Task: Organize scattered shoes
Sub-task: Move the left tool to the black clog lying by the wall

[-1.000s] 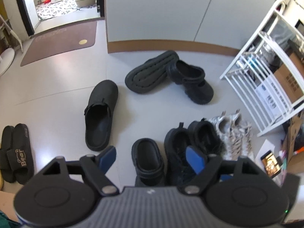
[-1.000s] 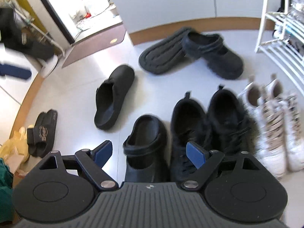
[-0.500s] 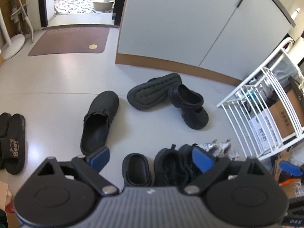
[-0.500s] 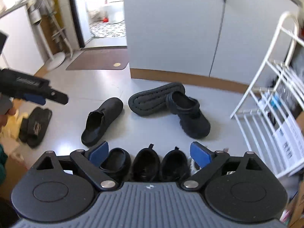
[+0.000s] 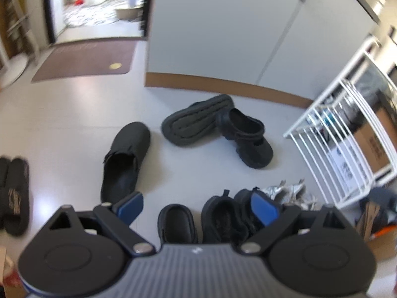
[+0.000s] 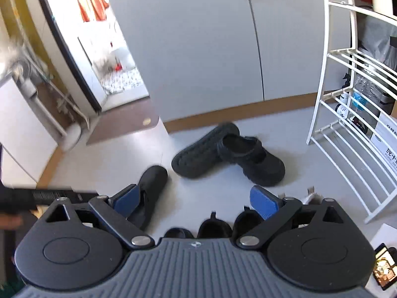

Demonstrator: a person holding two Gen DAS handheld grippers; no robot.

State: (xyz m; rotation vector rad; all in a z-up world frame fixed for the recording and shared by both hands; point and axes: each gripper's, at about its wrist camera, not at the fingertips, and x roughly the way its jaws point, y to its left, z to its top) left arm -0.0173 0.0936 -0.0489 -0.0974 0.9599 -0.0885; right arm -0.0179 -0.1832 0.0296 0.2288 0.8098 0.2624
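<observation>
A row stands near me: a black clog (image 5: 177, 223), a pair of black sneakers (image 5: 223, 218) and silver-white sneakers (image 5: 287, 193). Farther out lie a black mule (image 5: 126, 159), an upturned clog (image 5: 196, 121) showing its sole, and its upright mate (image 5: 248, 141) leaning against it. My left gripper (image 5: 197, 206) hangs open above the row, holding nothing. My right gripper (image 6: 196, 196) is high above the floor, its jaws opening with nothing between them; beyond it are the mule (image 6: 153, 183) and the clog pair (image 6: 253, 159).
A white wire rack (image 5: 347, 136) stands at the right with boxes behind it. Black slippers (image 5: 13, 193) lie at the far left. A brown mat (image 5: 84, 59) lies before a doorway. Grey cabinet doors (image 6: 211, 49) close the back. A phone (image 6: 383, 270) lies at bottom right.
The right gripper has risen and tilted up, so the row of shoes has slid to the bottom of its view. Both grippers' jaws stand a little wider. The left view has shifted only slightly.
</observation>
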